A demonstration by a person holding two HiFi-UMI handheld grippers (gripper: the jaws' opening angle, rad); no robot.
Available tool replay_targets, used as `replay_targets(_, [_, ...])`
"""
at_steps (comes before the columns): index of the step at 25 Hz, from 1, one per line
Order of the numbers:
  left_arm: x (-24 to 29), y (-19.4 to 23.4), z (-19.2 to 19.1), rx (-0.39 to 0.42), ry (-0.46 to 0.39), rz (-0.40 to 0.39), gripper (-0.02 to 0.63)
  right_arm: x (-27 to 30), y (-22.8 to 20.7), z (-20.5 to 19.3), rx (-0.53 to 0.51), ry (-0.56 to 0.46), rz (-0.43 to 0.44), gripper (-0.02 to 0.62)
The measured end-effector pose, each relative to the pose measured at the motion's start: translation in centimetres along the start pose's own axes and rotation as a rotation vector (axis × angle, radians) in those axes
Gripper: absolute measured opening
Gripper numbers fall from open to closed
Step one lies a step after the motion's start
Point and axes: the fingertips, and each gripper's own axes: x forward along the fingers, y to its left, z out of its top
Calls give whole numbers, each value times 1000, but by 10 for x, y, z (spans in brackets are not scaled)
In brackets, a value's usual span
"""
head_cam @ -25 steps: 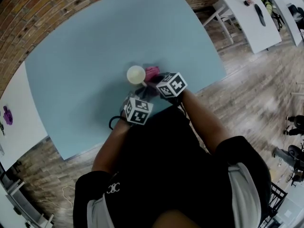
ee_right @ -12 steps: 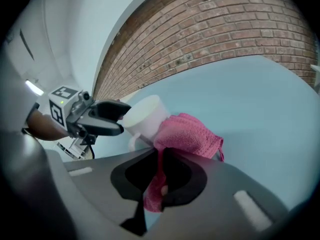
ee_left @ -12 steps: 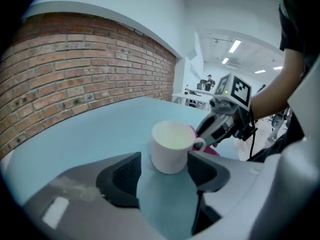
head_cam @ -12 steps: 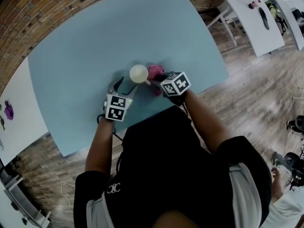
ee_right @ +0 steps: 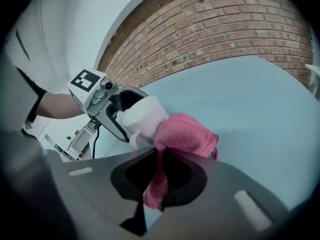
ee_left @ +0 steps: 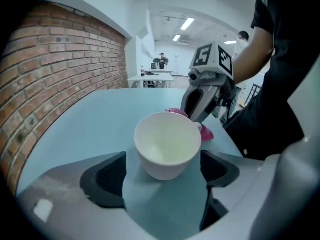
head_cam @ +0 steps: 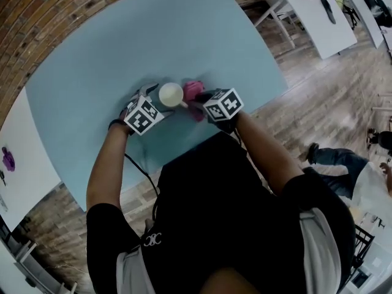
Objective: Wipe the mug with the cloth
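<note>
A white mug (head_cam: 171,94) was seen standing upright on the pale blue table (head_cam: 92,66), near the edge closest to the person, with its mouth open to the ceiling and its inside empty. The left gripper (ee_left: 162,176) was held just beside the mug, and its jaws had just been opening; they were spread wide, with the mug set between them but with neither pad pressed against it, a strip of table being visible on each side of the mug's base in the left gripper view. The right gripper (ee_right: 160,176) was held on the other side of the mug, and its jaws were pressed together on a pink cloth (ee_right: 186,136). One bunched part of the pink cloth was pushed out beyond the jaw tips and a shorter tail was left hanging below them. In the right gripper view the bunched part was laid against the side of the mug, close to its handle (ee_right: 134,139), which was turned toward the right gripper. From the head view both grippers were seen pointed downward at the table from the person's side, the left at the mug's left and the right at its right, with the pink cloth lying between the mug and the right gripper's marker cube (head_cam: 222,105). A brick wall (ee_left: 55,79) was visible beyond the table's far edge.
</note>
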Motion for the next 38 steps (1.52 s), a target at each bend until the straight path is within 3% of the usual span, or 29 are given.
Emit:
replay_targets(2, [5, 0, -1, 65, 35, -10, 420, 0, 1, -1, 1, 4, 4, 35])
replay_targets(4, [6, -1, 0, 106, 52, -26, 393, -1, 4, -1, 8, 2, 21, 35])
replay_targets(10, [7, -2, -1, 88, 64, -13, 387, -18, 26, 9, -15, -33, 84, 35])
replay_targets(19, [9, -7, 1, -24, 80, 52, 385, -29, 45, 21, 22, -54, 62, 35])
replay_targets(23, [8, -8, 1, -85, 77, 87, 383, -23, 44, 25, 122, -60, 34, 35])
replay_targets(26, [8, -10, 0, -147, 73, 130, 383, -22, 40, 26, 207, -88, -23, 35])
replay_targets(31, [6, -10, -3, -265, 71, 207, 382, -16, 39, 30, 245, -132, -183, 35])
replay_targets(38, [8, -10, -9, -301, 74, 223, 382, -13, 43, 29, 269, -154, -178, 35])
